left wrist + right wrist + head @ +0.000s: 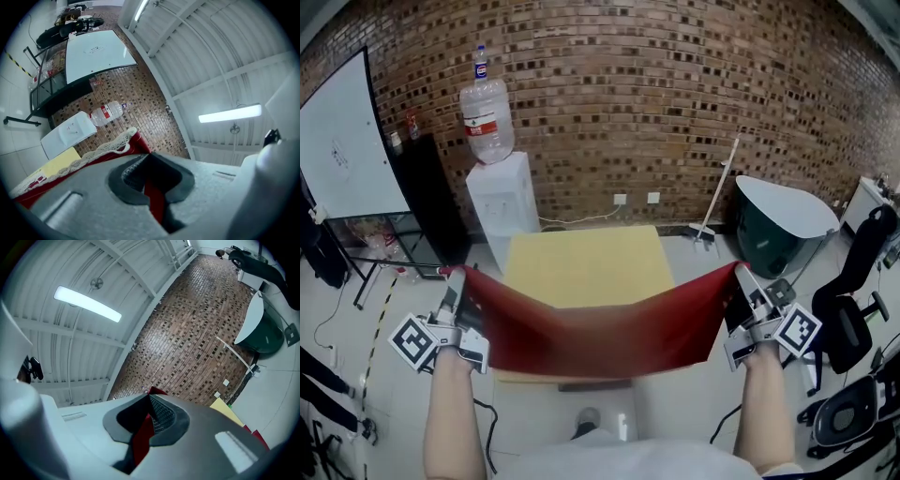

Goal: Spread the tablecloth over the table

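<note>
A dark red tablecloth (600, 328) hangs stretched between my two grippers, sagging in the middle above the near edge of the yellow table (581, 262). My left gripper (455, 273) is shut on the cloth's left corner. My right gripper (741, 269) is shut on its right corner. In the left gripper view, red cloth (154, 197) is pinched between the closed jaws, and its white lace edge (93, 151) trails off to the left. In the right gripper view, a red strip of the tablecloth (142, 437) sits between the shut jaws. Both grippers point slightly upward.
A water dispenser (502, 197) with a bottle stands behind the table against the brick wall. A whiteboard (347, 141) and black rack are at left. A dark green tub (778, 225), a broom (717, 192) and black chairs (858, 300) stand at right.
</note>
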{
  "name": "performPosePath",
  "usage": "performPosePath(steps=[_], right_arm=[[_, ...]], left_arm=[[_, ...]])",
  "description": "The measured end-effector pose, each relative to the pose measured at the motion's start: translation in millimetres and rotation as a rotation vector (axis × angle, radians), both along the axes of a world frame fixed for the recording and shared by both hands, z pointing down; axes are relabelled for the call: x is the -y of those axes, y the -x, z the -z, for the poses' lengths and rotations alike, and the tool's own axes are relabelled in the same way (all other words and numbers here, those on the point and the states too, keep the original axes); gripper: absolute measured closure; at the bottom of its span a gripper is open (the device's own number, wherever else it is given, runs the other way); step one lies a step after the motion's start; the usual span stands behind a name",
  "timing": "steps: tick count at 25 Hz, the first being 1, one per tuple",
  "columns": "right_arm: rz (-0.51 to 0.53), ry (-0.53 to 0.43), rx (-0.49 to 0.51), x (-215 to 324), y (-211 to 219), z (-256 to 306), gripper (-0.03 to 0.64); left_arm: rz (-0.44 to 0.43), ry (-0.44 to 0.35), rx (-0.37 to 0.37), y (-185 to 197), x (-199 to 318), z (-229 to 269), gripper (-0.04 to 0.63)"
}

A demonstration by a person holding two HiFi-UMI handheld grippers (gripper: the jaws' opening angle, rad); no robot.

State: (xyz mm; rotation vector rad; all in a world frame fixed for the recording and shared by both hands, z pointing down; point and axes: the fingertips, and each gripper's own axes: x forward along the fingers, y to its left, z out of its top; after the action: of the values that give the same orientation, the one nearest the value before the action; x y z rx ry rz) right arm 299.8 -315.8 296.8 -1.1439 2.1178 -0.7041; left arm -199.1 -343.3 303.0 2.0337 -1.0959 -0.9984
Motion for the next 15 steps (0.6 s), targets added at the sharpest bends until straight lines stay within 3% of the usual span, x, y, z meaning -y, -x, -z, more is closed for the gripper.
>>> performPosePath(steps=[15], right_arm=[[-0.098,-0.020,-0.108,266.1,26.8,42.6,0.614]], left_arm=[[-0.073,0.006,0.067,22.2,274.6,26.7,0.588]])
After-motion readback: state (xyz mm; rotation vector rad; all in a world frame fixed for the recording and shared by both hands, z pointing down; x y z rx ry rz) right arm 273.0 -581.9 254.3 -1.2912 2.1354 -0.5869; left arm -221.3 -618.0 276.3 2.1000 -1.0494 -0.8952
